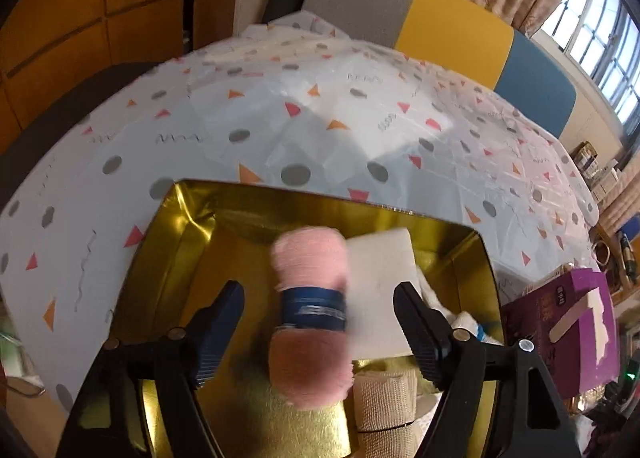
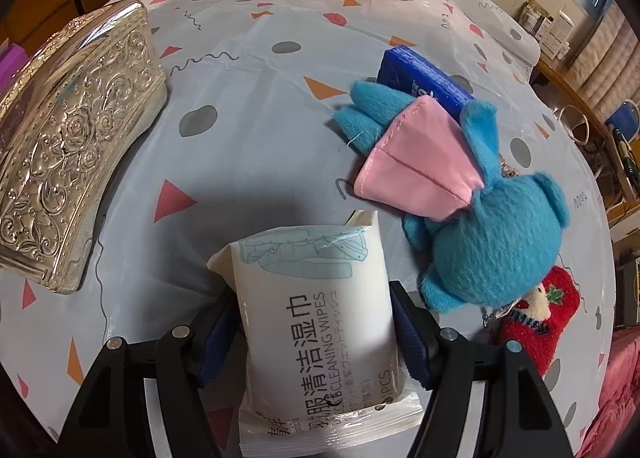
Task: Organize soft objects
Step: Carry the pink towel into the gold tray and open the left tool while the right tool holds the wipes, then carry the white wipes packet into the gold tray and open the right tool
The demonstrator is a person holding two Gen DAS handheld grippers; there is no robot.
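The table (image 2: 256,58) under its patterned cloth fills both views. Ahead of and beneath the left gripper (image 1: 320,322) sits the open gold box (image 1: 184,242), its walls shining; to the far left of the right gripper (image 2: 316,322) stands an embossed silver tin (image 2: 76,138). Ahead and to the right of the right gripper lies a blue plush toy (image 2: 492,242) with a pink cloth piece, its far end touching a dark blue packet (image 2: 424,78); a red knitted sock (image 2: 540,318) lies just right of that gripper. The right gripper is clamped on a white pack of cleaning wipes (image 2: 320,318), both fingers pressing its sides. The left gripper's fingers stand wide apart, and between them, blurred, is a pink yarn skein (image 1: 310,314) with a blue band, over the box floor. Beside it in the box are a white foam block (image 1: 380,286) and beige bandage rolls (image 1: 386,402).
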